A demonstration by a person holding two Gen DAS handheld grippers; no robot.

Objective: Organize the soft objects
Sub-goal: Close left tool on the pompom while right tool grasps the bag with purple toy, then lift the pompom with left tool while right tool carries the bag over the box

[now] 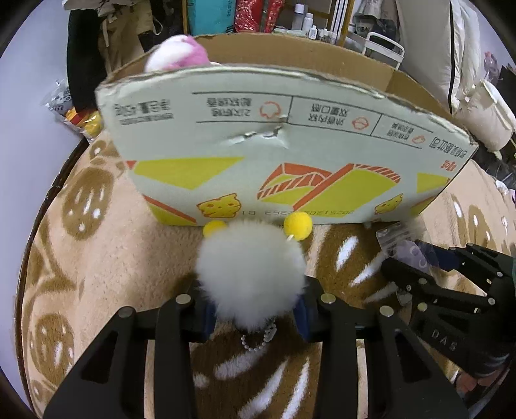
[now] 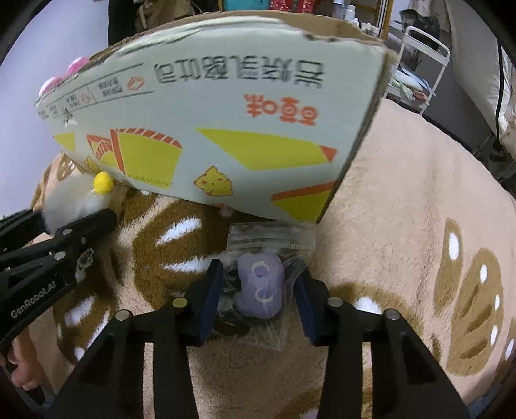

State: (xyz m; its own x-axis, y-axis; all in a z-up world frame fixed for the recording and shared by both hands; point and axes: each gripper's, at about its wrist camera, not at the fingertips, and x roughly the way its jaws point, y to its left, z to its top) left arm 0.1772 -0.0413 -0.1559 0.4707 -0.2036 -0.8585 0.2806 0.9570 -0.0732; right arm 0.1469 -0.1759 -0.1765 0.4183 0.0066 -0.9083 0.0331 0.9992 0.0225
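Note:
My left gripper (image 1: 254,309) is shut on a white fluffy pom-pom toy (image 1: 251,270) with yellow ears and a bead chain, held just in front of the printed cardboard box (image 1: 283,145). My right gripper (image 2: 259,299) is shut on a clear zip bag (image 2: 271,245) holding a purple soft toy (image 2: 261,287), low over the blanket by the box's near corner. A pink and white plush (image 1: 180,53) sticks out of the box at its far left. The right gripper also shows in the left wrist view (image 1: 416,274), and the left gripper in the right wrist view (image 2: 64,225).
A beige and brown fleece blanket (image 2: 403,199) covers the surface. Behind the box stand shelves with bottles (image 1: 309,22), a white rack (image 2: 429,64), hanging clothes and white pillows (image 1: 467,71). Snack packets (image 1: 74,112) lie at the left.

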